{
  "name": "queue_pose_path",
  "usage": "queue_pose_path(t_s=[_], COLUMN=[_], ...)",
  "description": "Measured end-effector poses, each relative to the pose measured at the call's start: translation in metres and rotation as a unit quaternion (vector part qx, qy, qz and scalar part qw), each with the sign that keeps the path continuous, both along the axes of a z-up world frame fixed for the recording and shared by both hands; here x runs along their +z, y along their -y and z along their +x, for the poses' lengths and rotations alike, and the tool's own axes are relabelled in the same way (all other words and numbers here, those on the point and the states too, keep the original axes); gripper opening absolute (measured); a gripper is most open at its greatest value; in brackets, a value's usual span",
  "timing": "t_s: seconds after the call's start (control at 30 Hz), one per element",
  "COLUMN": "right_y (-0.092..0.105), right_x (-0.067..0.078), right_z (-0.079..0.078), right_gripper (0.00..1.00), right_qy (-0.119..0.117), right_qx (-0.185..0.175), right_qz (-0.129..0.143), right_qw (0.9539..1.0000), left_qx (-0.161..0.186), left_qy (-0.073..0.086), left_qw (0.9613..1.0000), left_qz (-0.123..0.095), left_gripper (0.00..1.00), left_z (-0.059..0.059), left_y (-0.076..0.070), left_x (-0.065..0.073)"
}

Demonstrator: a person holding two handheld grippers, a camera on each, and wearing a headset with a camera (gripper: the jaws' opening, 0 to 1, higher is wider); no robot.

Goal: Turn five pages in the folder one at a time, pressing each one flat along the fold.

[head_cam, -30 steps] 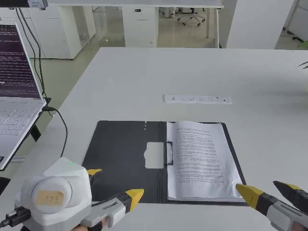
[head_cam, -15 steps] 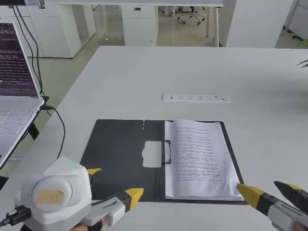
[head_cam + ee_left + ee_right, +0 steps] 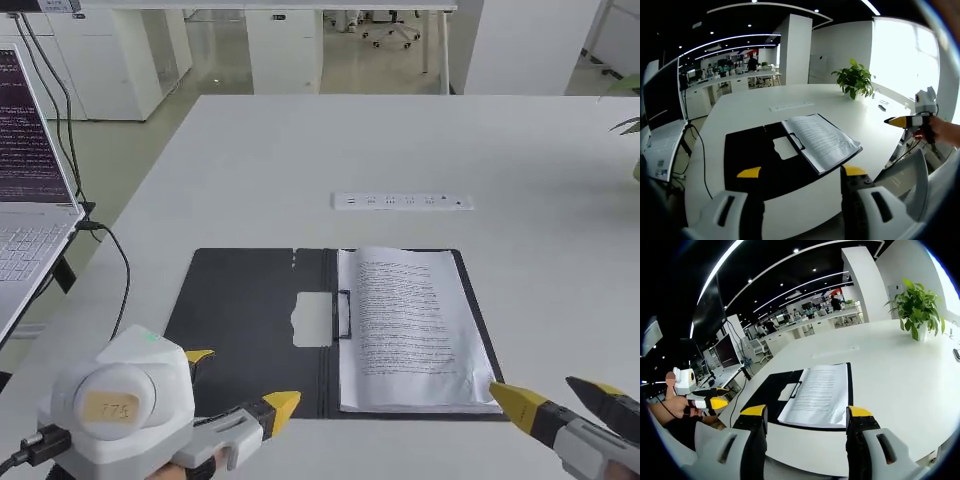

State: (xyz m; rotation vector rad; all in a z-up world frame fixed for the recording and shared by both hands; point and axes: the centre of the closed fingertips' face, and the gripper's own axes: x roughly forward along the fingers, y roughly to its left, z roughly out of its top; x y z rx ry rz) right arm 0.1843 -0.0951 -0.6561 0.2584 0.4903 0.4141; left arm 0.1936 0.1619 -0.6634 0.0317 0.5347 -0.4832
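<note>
Nearest, low in the head view: left gripper [image 3: 238, 380], jaws spread wide and empty, hanging just short of the near edge of the folder [image 3: 250, 320]. Opposite, at the bottom right: right gripper [image 3: 550, 393], likewise spread and holding nothing, one yellow tip close to the near right corner of the pages [image 3: 410, 330] but apart from it.

Next out: folder lying open and flat on the white table [image 3: 330, 150], bare black cover on the left half, whole stack of printed pages on the right half, held by a clip [image 3: 345, 313] beside the fold. No sheet lifted, none lying on the left half.

Judged from that: right at the start, first page not yet turned.

Next move, likely: bring the right gripper down onto that near right corner, pinch the top sheet alone, carry it over the fold to the left side, then press along the fold. Hard part: separating one thin sheet from the stack without catching two.

Beyond the folder: power strip [image 3: 402, 201]. Far left: open laptop [image 3: 25, 200]. Far right in the left gripper view: potted plant [image 3: 856, 79].
</note>
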Motion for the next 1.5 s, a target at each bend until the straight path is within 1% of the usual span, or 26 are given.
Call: queue_pose_path(t_s=[0.2, 0.47, 0.67, 0.7, 0.77, 0.83, 0.87, 0.97, 1.07, 1.13, 1.27, 1.4, 1.5], right_y=[0.001, 0.005, 0.007, 0.008, 0.008, 0.008, 0.008, 0.009, 0.009, 0.009, 0.007, 0.006, 0.006], right_x=[-0.002, -0.011, -0.015, -0.016, -0.017, -0.018, -0.018, -0.019, -0.021, -0.022, -0.026, -0.028, -0.030], right_z=[0.000, 0.000, 0.000, 0.000, 0.000, 0.000, 0.000, 0.001, 0.002, 0.003, 0.004, 0.004, 0.003], right_gripper=[0.62, 0.61, 0.61, 0.61, 0.61, 0.61, 0.61, 0.61, 0.60, 0.60, 0.60, 0.60, 0.60], right_qy=[-0.001, -0.005, -0.007, -0.007, -0.009, -0.010, -0.009, -0.009, -0.009, -0.009, -0.012, -0.012, -0.012], right_qx=[-0.002, -0.009, -0.013, -0.013, -0.013, -0.015, -0.015, -0.019, -0.020, -0.021, -0.021, -0.020, -0.017], right_qz=[0.000, 0.003, 0.001, 0.001, 0.001, 0.000, 0.001, 0.002, 0.001, 0.002, -0.001, -0.002, -0.006], right_qw=[1.0000, 0.9999, 0.9999, 0.9999, 0.9999, 0.9998, 0.9998, 0.9998, 0.9998, 0.9997, 0.9997, 0.9997, 0.9998], left_qx=[-0.009, -0.018, -0.032, -0.036, -0.043, -0.055, -0.061, -0.073, -0.083, -0.091, -0.102, -0.116, -0.125], left_qy=[-0.001, -0.005, -0.007, -0.010, -0.010, -0.013, -0.011, -0.014, -0.013, -0.013, -0.011, -0.013, -0.009], left_qw=[1.0000, 0.9998, 0.9994, 0.9993, 0.9990, 0.9983, 0.9979, 0.9970, 0.9963, 0.9955, 0.9944, 0.9930, 0.9917], left_qz=[0.002, 0.005, 0.007, 0.009, 0.009, 0.017, 0.017, 0.021, 0.022, 0.022, 0.025, 0.023, 0.025], left_gripper=[0.62, 0.61, 0.60, 0.60, 0.60, 0.60, 0.60, 0.59, 0.59, 0.60, 0.60, 0.59, 0.59], left_z=[0.003, 0.009, 0.015, 0.017, 0.019, 0.020, 0.022, 0.024, 0.026, 0.028, 0.034, 0.039, 0.044], left_y=[0.005, 0.013, 0.024, 0.027, 0.032, 0.039, 0.043, 0.052, 0.059, 0.067, 0.080, 0.093, 0.104], left_x=[-0.003, -0.010, -0.020, -0.022, -0.025, -0.029, -0.030, -0.036, -0.040, -0.043, -0.050, -0.056, -0.060])
